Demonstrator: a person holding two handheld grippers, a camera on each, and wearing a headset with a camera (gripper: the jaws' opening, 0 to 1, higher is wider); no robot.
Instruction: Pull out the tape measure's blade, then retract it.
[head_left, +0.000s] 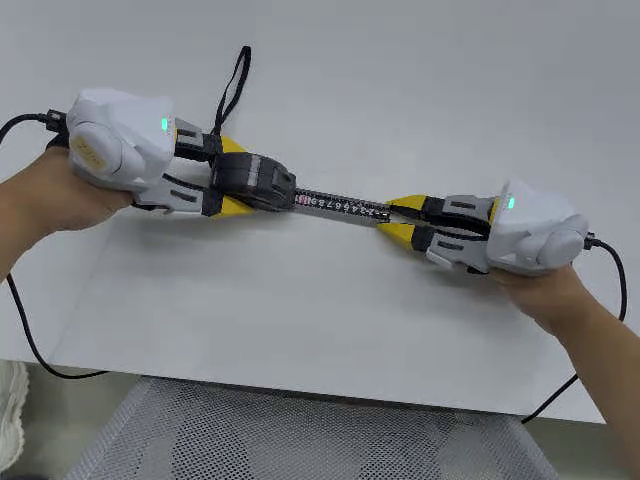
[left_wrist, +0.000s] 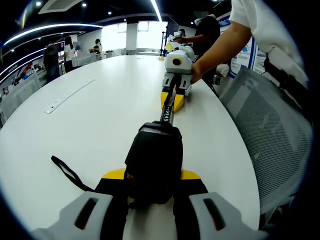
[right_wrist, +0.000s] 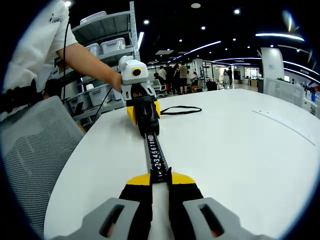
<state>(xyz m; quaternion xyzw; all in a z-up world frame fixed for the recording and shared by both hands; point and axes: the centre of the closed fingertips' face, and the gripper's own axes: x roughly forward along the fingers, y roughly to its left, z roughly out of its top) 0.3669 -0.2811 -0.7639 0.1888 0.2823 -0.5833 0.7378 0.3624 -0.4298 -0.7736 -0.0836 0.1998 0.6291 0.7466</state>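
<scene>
1. The left gripper (head_left: 240, 178) is clamped on the black case (head_left: 255, 180). The right gripper (head_left: 395, 217) pinches the end of the blade (head_left: 340, 206).
2. The blade runs straight between the two grippers over the white table (head_left: 300, 300), its numbers facing up.
3. The strap (head_left: 232, 85) trails from the case across the table, away from the person.
4. A mesh chair (head_left: 300, 440) sits at the near table edge, and a cable (head_left: 25, 340) hangs off the left side.
5. The left gripper view shows the case (left_wrist: 154, 160) from behind between the jaws, and a pale strip (left_wrist: 67, 95) lying well apart on the table.
6. The right gripper view shows the blade (right_wrist: 156, 152) leading to the case (right_wrist: 147, 117), with shelves (right_wrist: 105, 47) of bins and people standing beyond.
</scene>
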